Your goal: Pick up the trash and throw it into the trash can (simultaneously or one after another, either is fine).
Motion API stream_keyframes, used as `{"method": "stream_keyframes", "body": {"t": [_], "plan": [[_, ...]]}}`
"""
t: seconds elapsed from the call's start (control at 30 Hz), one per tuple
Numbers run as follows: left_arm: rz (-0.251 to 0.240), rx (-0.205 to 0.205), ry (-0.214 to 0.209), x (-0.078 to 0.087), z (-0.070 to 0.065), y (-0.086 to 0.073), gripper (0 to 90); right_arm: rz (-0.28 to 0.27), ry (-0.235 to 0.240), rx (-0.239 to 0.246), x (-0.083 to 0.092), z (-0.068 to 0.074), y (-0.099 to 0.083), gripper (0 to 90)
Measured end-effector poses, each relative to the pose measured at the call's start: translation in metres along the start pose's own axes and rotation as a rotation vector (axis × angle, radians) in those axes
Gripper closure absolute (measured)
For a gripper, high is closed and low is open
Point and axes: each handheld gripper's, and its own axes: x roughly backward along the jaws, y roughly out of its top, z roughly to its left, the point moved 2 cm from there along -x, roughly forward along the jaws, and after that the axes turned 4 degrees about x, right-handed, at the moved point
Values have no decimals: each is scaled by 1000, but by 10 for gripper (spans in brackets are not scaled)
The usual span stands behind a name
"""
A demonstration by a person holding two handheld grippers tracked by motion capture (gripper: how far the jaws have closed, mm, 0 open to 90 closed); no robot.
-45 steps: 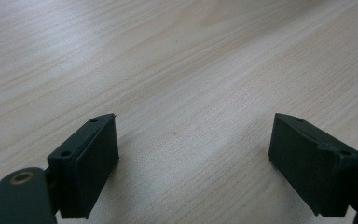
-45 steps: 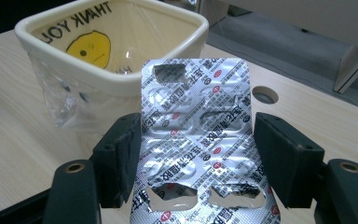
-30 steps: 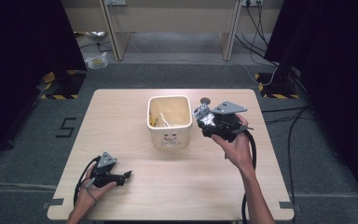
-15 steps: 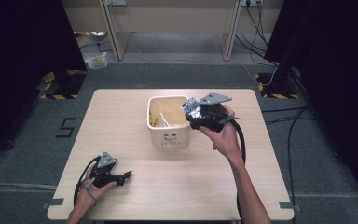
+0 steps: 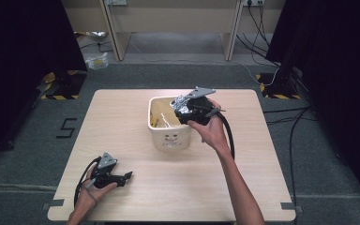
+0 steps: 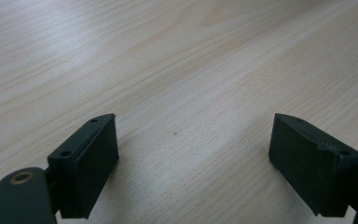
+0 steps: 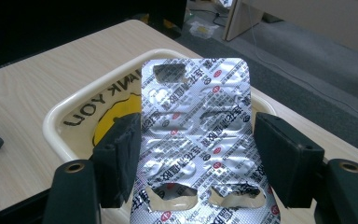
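Over the cream bin, the right gripper has its 2 jaws clamped on a foil blister pack. Down at the table's near-left corner, the left gripper sits wide open, holding nothing.

High view looks down over the table; claw views sit close, the right sharing the bin

blister pack: silver foil, red-black print | bin: cream, yellow inside | table: pale woodgrain
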Motion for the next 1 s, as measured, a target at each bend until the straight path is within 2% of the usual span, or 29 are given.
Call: {"method": "stream_keyframes", "body": {"t": [0.37,0.67,0.77,1.0], "plan": [[0,-1,0,0,0,0,147,32,25,4,-26,5,6,344],[1,1,-1,0,0,0,147,58,34,-5,-40,7,8,343],[-1,3,-1,0,0,0,147,86,36,-3,-47,6,5,343],[-2,3,-1,0,0,0,147,104,45,-11,-50,5,3,343]]}}
